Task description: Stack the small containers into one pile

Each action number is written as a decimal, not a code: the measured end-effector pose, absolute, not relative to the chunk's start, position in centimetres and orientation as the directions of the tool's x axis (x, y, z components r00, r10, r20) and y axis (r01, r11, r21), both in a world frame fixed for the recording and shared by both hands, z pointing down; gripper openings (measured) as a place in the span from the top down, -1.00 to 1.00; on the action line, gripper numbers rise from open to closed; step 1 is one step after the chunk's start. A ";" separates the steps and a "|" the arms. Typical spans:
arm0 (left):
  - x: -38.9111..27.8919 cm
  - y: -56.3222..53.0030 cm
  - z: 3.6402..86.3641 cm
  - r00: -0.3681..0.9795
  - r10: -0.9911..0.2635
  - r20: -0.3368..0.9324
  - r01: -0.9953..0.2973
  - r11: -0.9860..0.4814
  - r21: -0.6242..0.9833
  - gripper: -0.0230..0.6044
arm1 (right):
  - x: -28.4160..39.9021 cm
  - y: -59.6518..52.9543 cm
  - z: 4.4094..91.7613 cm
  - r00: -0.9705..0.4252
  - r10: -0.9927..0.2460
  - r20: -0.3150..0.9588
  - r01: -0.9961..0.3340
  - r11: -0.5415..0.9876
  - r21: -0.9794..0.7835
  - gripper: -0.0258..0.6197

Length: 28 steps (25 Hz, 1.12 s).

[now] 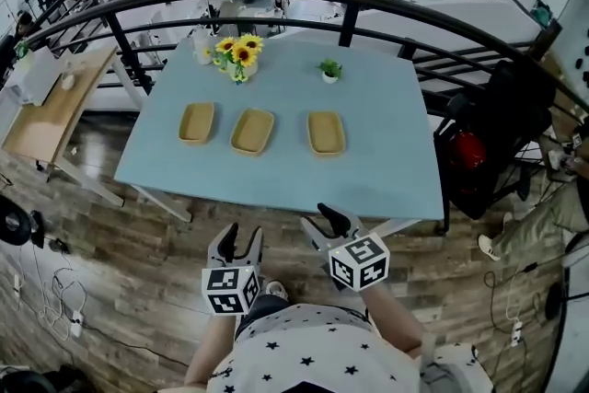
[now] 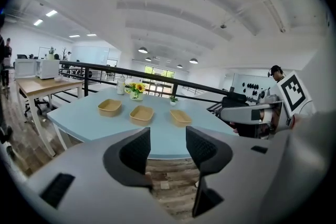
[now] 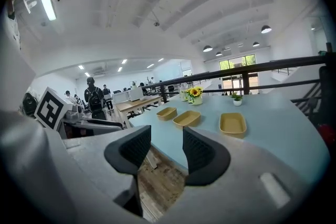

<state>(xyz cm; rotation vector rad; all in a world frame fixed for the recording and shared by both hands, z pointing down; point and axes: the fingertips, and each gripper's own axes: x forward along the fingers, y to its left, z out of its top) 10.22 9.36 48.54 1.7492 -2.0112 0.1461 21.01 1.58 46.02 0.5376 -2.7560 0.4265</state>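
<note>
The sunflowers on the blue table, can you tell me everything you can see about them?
The sunflowers are a small bunch of yellow blooms with dark centres and green leaves, standing upright in a pale pot. The pot sits on the light blue table near its far edge, beyond the row of tan containers. A pale bottle-like thing stands close on their left; whether it touches them is unclear.

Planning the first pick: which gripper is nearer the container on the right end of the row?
Right. The right gripper sits off the table's near edge, roughly in line with that container; the left gripper is further left, also short of the table.
</note>
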 end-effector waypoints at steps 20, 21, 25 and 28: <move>1.7 1.5 49.3 -0.018 -0.917 0.400 -0.961 0.125 0.245 0.27 | 13.7 -6.5 46.4 -0.844 -0.413 0.341 -0.495 0.845 -0.203 0.39; 1.7 1.2 49.4 -0.015 -0.916 0.400 -0.961 0.124 0.248 0.27 | 13.9 -7.0 46.5 -0.841 -0.419 0.343 -0.502 0.841 -0.203 0.39; 1.8 -0.7 49.6 0.001 -0.915 0.403 -0.960 0.113 0.258 0.27 | 14.5 -9.0 46.8 -0.825 -0.442 0.353 -0.528 0.825 -0.202 0.39; 1.9 -2.4 49.9 0.009 -0.914 0.407 -0.959 0.106 0.261 0.27 | 14.9 -11.2 47.0 -0.813 -0.460 0.358 -0.546 0.815 -0.192 0.39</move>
